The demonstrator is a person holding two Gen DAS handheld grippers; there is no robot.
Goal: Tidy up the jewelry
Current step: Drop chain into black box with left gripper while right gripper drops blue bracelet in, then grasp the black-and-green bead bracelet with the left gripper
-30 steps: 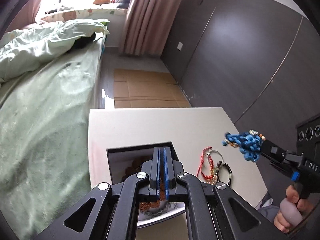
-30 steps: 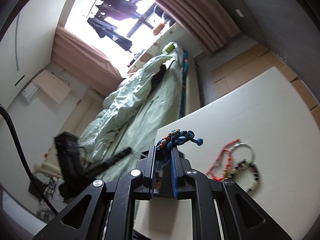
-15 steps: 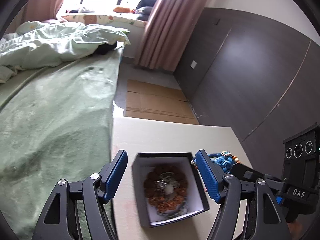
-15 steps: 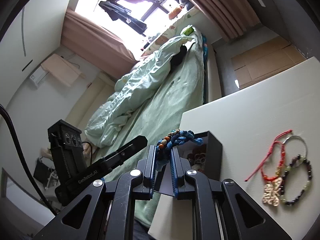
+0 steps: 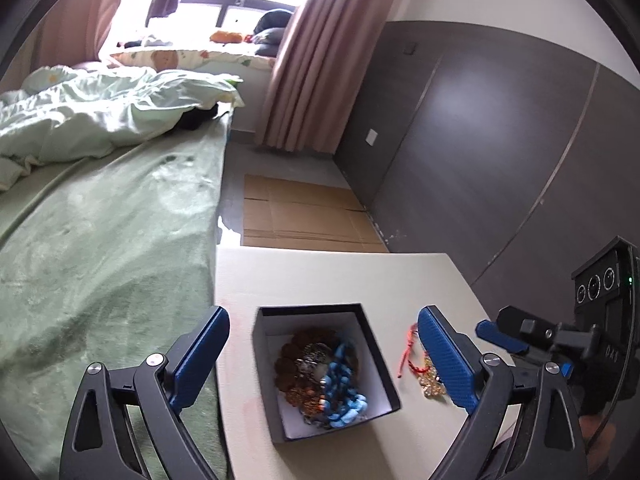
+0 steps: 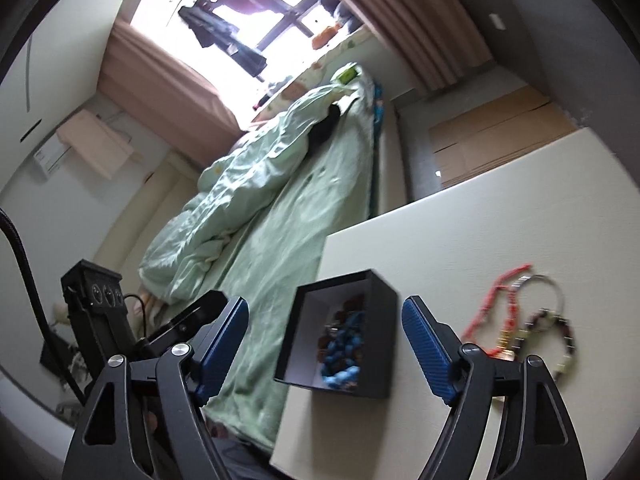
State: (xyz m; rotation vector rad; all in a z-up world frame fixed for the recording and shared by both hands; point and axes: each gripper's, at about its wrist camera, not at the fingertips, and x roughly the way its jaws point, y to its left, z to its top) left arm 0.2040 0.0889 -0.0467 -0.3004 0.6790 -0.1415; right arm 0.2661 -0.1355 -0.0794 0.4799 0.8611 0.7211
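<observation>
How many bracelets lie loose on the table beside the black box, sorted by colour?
Red cord bracelet: 1
Silver bangle: 1
Dark beaded bracelet: 1
Total: 3

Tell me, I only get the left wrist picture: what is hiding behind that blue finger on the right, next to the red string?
Observer: The right wrist view shows two more pieces there. A silver bangle and a dark beaded bracelet lie on the table beside the red cord bracelet, outside the black box.
Operator: And that other gripper at the edge of my picture, is it carrying anything?
Observer: No. The right gripper has just been opening. Its jaws stand wide apart, with nothing gripped between them.
</observation>
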